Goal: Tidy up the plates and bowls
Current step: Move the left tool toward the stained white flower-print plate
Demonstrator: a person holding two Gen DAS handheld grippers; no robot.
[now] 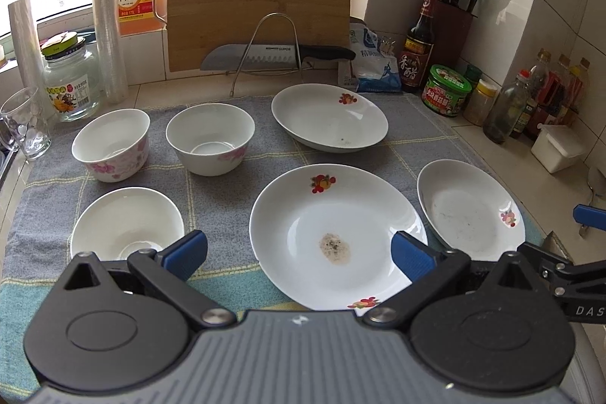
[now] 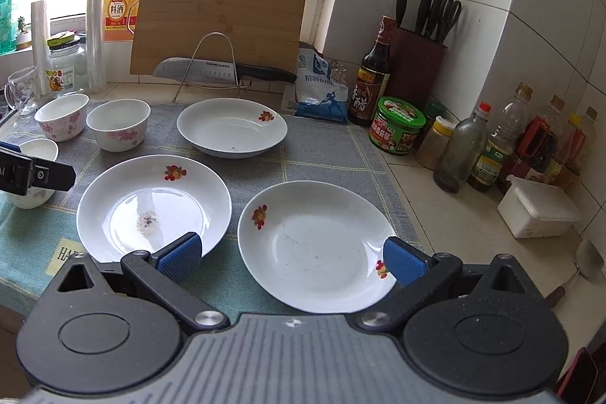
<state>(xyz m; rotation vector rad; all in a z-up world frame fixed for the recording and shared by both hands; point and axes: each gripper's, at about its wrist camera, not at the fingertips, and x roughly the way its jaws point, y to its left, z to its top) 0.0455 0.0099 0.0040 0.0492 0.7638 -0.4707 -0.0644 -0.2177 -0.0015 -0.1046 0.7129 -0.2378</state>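
So, from the left wrist view, the left hand-held gripper [image 1: 299, 254] hangs with its blue fingers wide apart and nothing between them. Just ahead of it lies the big plate [image 1: 337, 237], which has a dirty spot in the middle. Behind that sits the far plate [image 1: 329, 118], and off to the right the side plate [image 1: 471, 211]. On the left are three bowls: the plain bowl [image 1: 127, 224] close by, the pink flower bowl [image 1: 111, 144] and the middle bowl [image 1: 210, 137] behind it. All of them rest apart from each other on the grey towel [image 1: 223, 226] spread over the worktop [image 1: 492, 142].

From the right wrist view, the right hand-held gripper [image 2: 291, 260] is also spread open and holds nothing. The side plate [image 2: 316, 247] is right in front of it (the big plate [image 2: 153, 207] is just to its left).

I think the job is only starting, since nothing is stacked yet. A good next move would be to slip one finger under a plate rim, pinch it, and set that plate onto another. The rims are thin and smooth, so a plate could slip.
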